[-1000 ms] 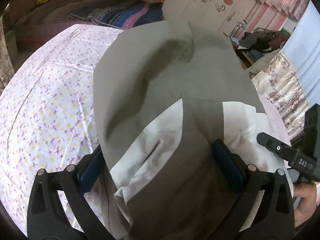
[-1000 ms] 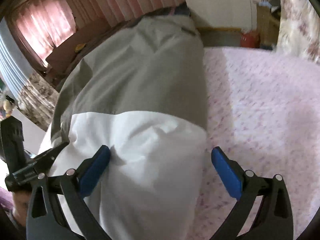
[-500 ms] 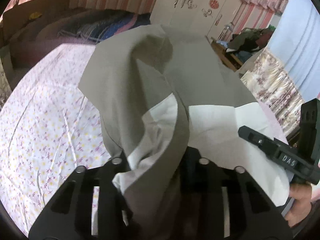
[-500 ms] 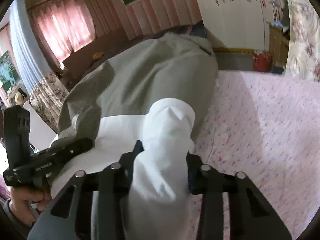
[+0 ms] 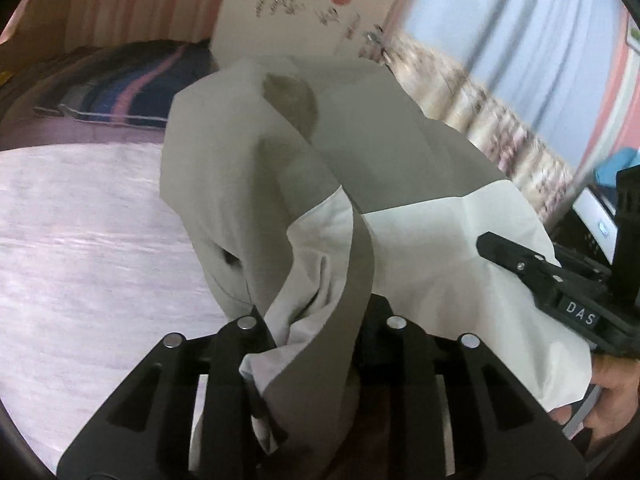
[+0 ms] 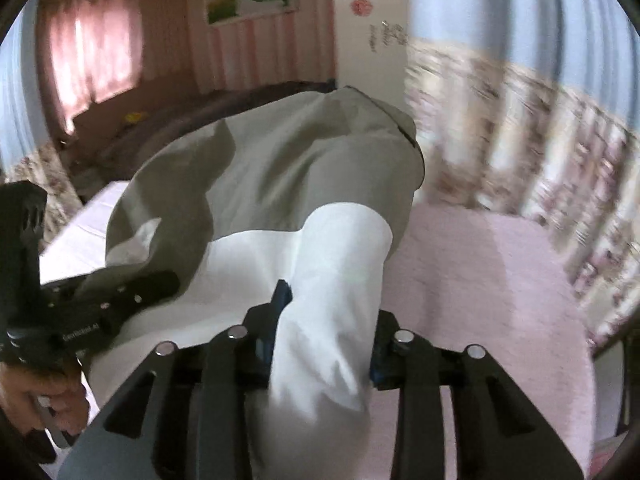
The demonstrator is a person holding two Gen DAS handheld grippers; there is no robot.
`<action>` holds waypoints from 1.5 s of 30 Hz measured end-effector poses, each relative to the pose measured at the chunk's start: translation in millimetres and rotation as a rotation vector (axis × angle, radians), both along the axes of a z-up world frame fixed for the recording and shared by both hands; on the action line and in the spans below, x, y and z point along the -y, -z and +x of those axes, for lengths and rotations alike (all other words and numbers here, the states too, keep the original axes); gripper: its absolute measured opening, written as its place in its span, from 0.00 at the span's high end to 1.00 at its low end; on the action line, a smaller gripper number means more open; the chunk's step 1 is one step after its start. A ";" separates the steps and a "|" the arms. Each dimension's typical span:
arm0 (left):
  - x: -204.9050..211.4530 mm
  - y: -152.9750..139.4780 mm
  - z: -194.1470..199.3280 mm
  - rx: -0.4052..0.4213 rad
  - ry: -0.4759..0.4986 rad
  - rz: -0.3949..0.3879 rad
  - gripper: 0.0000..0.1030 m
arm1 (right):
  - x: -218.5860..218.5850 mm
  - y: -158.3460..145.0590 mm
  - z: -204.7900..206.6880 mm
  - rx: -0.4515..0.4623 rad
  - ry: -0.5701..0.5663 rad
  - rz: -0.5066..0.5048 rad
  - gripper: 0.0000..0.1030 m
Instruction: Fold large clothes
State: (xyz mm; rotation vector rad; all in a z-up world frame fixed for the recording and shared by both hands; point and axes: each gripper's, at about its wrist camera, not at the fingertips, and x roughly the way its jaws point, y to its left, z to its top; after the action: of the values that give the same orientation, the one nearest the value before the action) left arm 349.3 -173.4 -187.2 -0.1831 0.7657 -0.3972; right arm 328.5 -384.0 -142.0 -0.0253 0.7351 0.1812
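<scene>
Your left gripper (image 5: pixel 316 344) is pinching bunched cloth between its nearly closed jaws, while your right gripper (image 6: pixel 324 344) is gripping a thick fold as its jaws are opening slightly, and your right hand (image 5: pixel 608 392) is wrapping its handle at the frame's edge.

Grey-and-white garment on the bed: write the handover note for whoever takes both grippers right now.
Left gripper: clamped on a bunched grey-and-white fold of the garment.
Right gripper: white end of the garment sits between its pads; jaws easing open, so check the hold.
Garment: near end raised off the pink bedsheet, grey far end draped toward the headboard side.
Done: both near corners picked up.
Left: carry them over to the far end, lay flat, smooth, and finish any further folds.
</scene>
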 end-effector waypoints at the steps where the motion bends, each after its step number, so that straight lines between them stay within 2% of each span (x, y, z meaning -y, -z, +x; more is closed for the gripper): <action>1: 10.9 3.9 0.3 -0.003 -0.005 0.013 0.66 | 14.4 10.8 1.2 -0.029 0.015 -0.026 0.55; 2: 19.5 6.4 -1.9 -0.001 -0.020 0.029 0.62 | 20.4 19.3 2.4 -0.046 0.033 -0.064 0.46; 3: 26.5 7.4 -5.6 0.012 -0.037 0.058 0.48 | 27.4 27.6 -0.9 -0.045 0.048 -0.112 0.29; 4: 31.3 9.3 -8.4 0.020 -0.053 0.103 0.32 | 32.9 30.4 -8.6 -0.010 0.060 -0.149 0.19; 5: 34.6 12.3 -10.1 0.017 -0.070 0.165 0.21 | 39.1 30.0 -19.6 0.040 0.101 -0.169 0.05; 6: 33.1 14.6 -13.5 0.026 -0.091 0.211 0.06 | 43.7 30.9 -27.4 0.050 0.134 -0.160 0.04; 7: 24.0 16.0 -20.9 0.043 -0.101 0.233 0.03 | 46.3 32.3 -34.7 0.044 0.143 -0.126 0.04; 10: -1.8 14.4 -44.5 0.047 -0.109 0.219 0.03 | 53.9 36.6 -67.3 0.021 0.187 0.013 0.02; 14: -26.9 1.9 -90.0 0.061 -0.134 0.292 0.03 | 52.0 32.1 -109.6 0.003 0.278 0.057 0.02; 16: -44.4 -16.8 -127.2 0.108 -0.177 0.338 0.03 | 49.2 19.0 -127.8 -0.014 0.306 0.060 0.02; 19: -53.8 -49.3 -169.5 0.172 -0.225 0.368 0.03 | 26.7 -14.9 -166.0 -0.005 0.263 0.065 0.02; 22: -54.8 -76.7 -204.9 0.187 -0.269 0.468 0.03 | 2.5 -45.6 -192.4 0.010 0.211 0.069 0.02; 23: -55.9 -83.1 -213.4 0.200 -0.299 0.465 0.03 | -8.4 -59.8 -206.3 0.031 0.184 0.078 0.02; 25: -64.0 -98.0 -239.1 0.223 -0.339 0.412 0.03 | -21.6 -78.3 -228.7 0.092 0.164 0.096 0.02; 27: -76.6 -105.8 -261.9 0.231 -0.356 0.358 0.03 | -38.9 -94.3 -259.2 0.162 0.176 0.059 0.02; 29: -88.8 -107.2 -281.2 0.240 -0.359 0.348 0.03 | -52.4 -101.6 -277.4 0.173 0.175 -0.006 0.02; 32: -111.3 -106.9 -302.2 0.233 -0.403 0.359 0.03 | -54.5 -103.1 -297.1 0.176 0.170 -0.010 0.02; 40: -150.6 -94.3 -312.6 0.158 -0.434 0.257 0.03 | -42.3 -91.0 -308.2 0.165 0.203 0.044 0.02; 45: -160.4 -83.6 -314.7 0.135 -0.459 0.280 0.03 | -33.7 -86.4 -302.9 0.149 0.232 0.042 0.02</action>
State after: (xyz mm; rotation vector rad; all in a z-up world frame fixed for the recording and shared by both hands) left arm 34.6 -13.0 -103.6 -0.0635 0.6155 0.1328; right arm 25.6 -350.3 -55.6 0.0860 0.5798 -0.0271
